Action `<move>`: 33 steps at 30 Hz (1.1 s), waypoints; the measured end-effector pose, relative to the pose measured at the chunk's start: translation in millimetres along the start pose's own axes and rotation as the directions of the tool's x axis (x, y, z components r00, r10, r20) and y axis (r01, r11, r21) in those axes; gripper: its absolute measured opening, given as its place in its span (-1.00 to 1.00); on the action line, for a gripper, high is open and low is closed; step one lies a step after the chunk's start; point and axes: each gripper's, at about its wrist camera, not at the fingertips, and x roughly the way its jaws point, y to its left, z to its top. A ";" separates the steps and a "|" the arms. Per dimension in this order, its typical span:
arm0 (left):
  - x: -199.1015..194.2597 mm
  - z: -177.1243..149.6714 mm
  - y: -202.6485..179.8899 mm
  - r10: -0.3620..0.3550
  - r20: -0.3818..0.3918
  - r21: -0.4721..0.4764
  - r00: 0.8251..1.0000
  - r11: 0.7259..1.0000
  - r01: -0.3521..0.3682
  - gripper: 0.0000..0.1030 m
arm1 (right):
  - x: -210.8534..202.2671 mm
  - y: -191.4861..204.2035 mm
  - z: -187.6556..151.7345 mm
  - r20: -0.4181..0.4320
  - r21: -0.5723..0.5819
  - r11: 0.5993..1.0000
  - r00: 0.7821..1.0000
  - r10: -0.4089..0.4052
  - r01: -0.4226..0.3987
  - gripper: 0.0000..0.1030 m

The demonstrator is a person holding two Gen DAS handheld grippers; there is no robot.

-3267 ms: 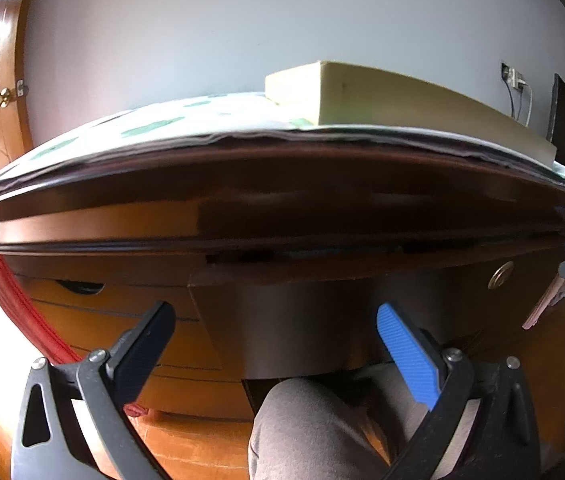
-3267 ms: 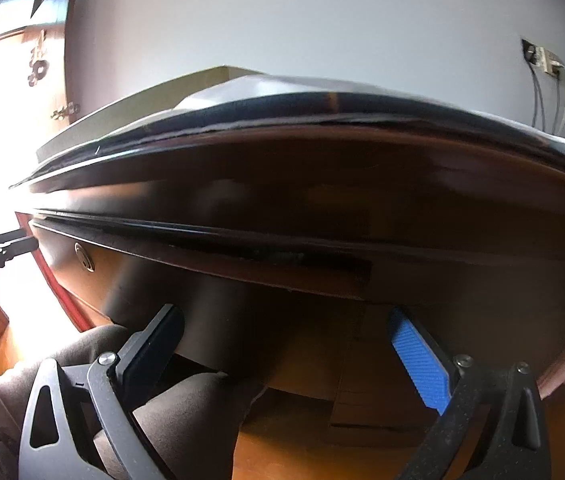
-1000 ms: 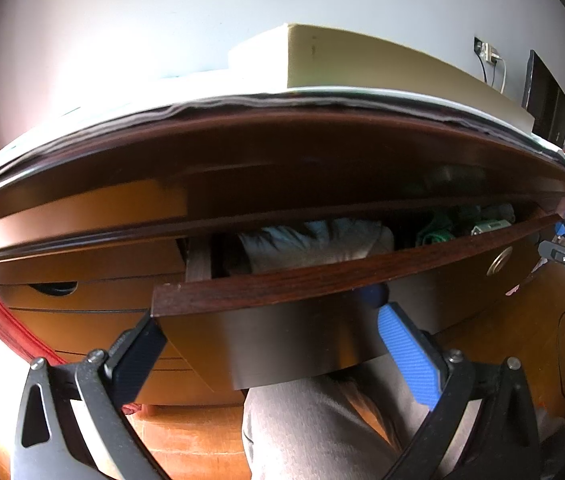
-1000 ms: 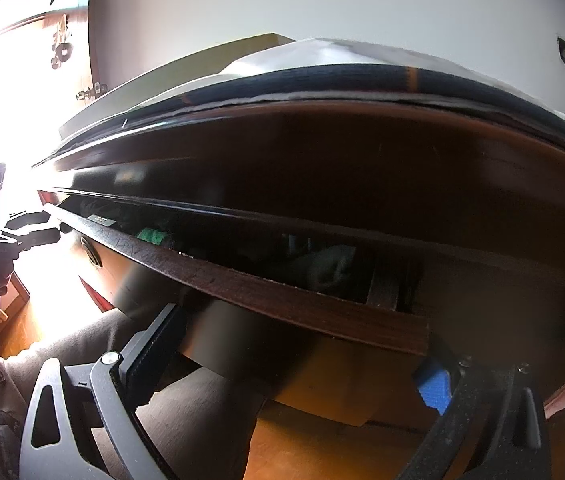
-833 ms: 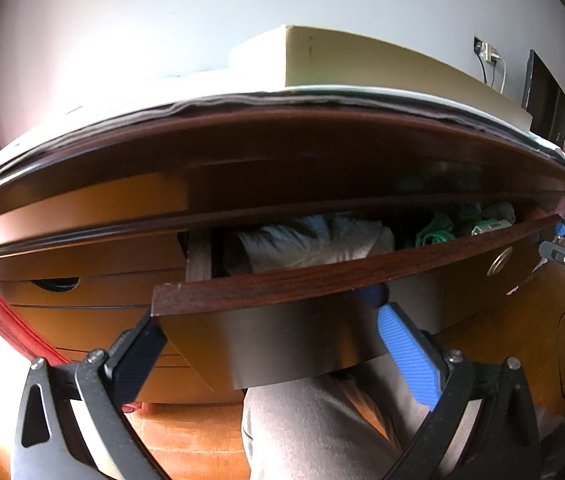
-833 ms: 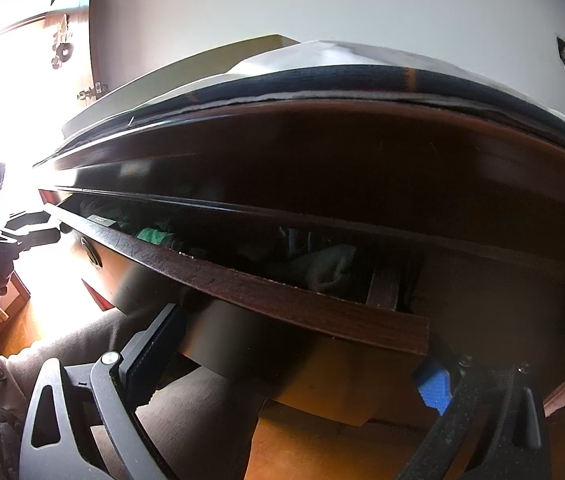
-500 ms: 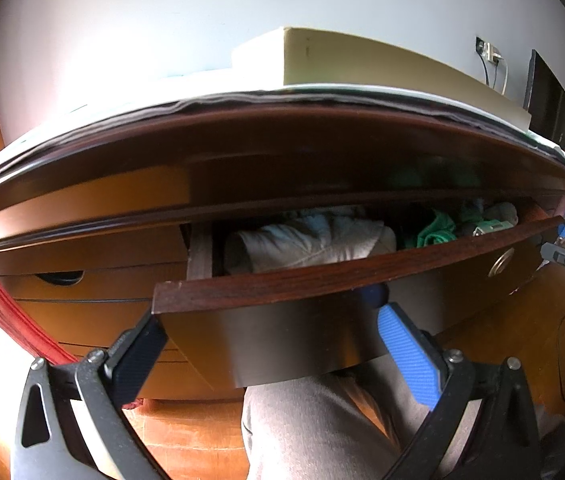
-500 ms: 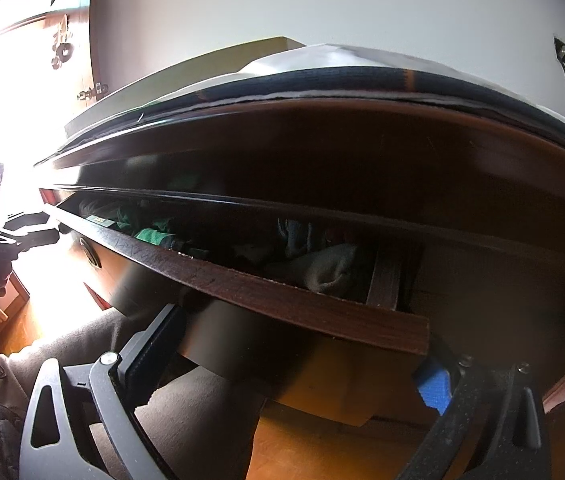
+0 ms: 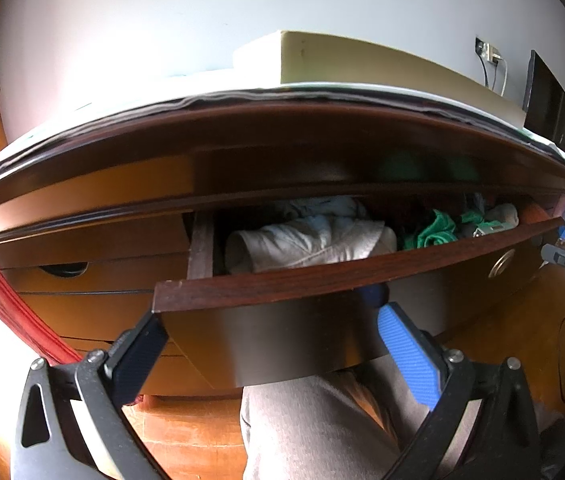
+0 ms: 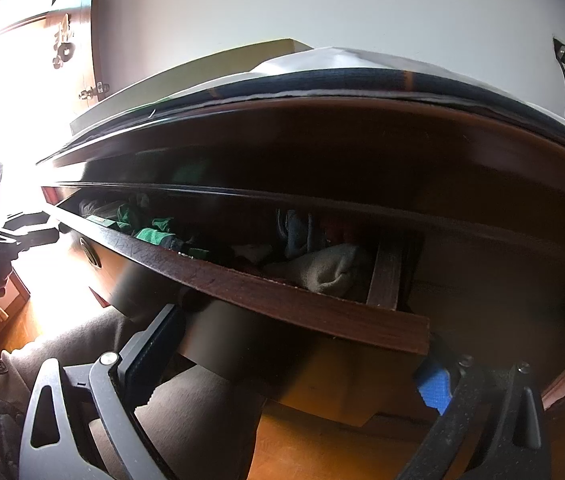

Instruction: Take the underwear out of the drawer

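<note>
My left gripper (image 9: pixel 270 344) sits low under the drawer (image 9: pixel 322 280), fingers spread wide, nothing between them; its dark pad tucks just under the drawer front's left corner and the blue pad (image 9: pixel 406 356) hangs below the front's middle. My right gripper (image 10: pixel 294 360) is spread wide too, empty, black finger under the drawer (image 10: pixel 282 300) front and the blue pad (image 10: pixel 434 384) peeking out beneath its right corner. The drawer stands partly pulled out from under the desk edge (image 9: pixel 282 140). Inside, at the left end, a pale rolled garment (image 9: pixel 310 244) lies right behind the front board, with light blue cloth heaped on it; further right there's a bunch of green fabric (image 9: pixel 434 232) and more small pieces I can't tell apart. From my right camera the pale bundle (image 10: pixel 330 272) sits near the drawer's right wall and the green fabric (image 10: pixel 154 234) further left. Which piece is the underwear I can't say. A round ring pull (image 9: pixel 500 264) shows on the drawer front. My grey-trousered knee (image 9: pixel 314 428) is below the drawer. On top of the desk, a yellowish foam slab (image 9: pixel 362 60) against the white wall (image 9: pixel 202 20)
</note>
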 end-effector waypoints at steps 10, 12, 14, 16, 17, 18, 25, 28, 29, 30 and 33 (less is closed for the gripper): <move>-4.2 5.2 1.0 -0.006 -0.005 -0.003 1.000 1.000 0.006 1.00 | -1.3 -2.9 -1.1 0.002 -0.005 1.000 1.000 0.003 -0.003 0.99; -4.5 5.4 0.6 -0.007 -0.005 -0.003 1.000 1.000 0.007 1.00 | -1.4 -2.9 -1.3 0.002 -0.006 1.000 1.000 0.003 -0.003 0.99; -4.0 4.2 1.3 -0.007 -0.003 -0.002 1.000 1.000 0.007 1.00 | -0.8 -3.5 -1.1 0.000 -0.007 1.000 1.000 0.004 -0.004 0.99; -4.4 3.7 1.3 -0.007 -0.002 -0.001 1.000 1.000 0.007 1.00 | -0.1 -2.9 -0.7 -0.002 -0.008 1.000 1.000 0.004 -0.004 0.99; -4.9 3.6 1.3 -0.007 -0.002 -0.001 1.000 1.000 0.007 1.00 | 0.0 -2.9 -0.7 -0.001 -0.008 1.000 1.000 0.004 -0.004 0.99; -5.2 3.9 1.4 -0.007 -0.003 -0.001 1.000 1.000 0.007 1.00 | 0.1 -2.9 -0.6 -0.001 -0.008 1.000 1.000 0.004 -0.004 0.99; -6.6 3.2 1.7 -0.007 -0.002 0.000 1.000 1.000 0.007 1.00 | 0.0 -2.8 -0.5 -0.002 -0.008 1.000 1.000 0.004 -0.004 0.99; -6.5 3.2 1.1 -0.006 -0.002 0.001 1.000 1.000 0.006 1.00 | -0.1 -2.5 -0.7 -0.001 -0.008 1.000 1.000 0.004 -0.004 0.99; -6.4 3.2 1.1 -0.006 -0.002 0.001 1.000 1.000 0.006 1.00 | -0.1 -2.5 -0.7 -0.002 -0.009 1.000 1.000 0.005 -0.005 0.99; -6.4 3.2 1.0 -0.006 -0.002 0.001 1.000 1.000 0.006 1.00 | -0.1 -2.5 -0.7 -0.002 -0.008 1.000 1.000 0.005 -0.005 0.99; -6.3 2.8 1.0 -0.006 -0.002 0.000 1.000 1.000 0.006 1.00 | 0.0 -2.4 -0.9 -0.001 -0.008 1.000 1.000 0.004 -0.004 0.99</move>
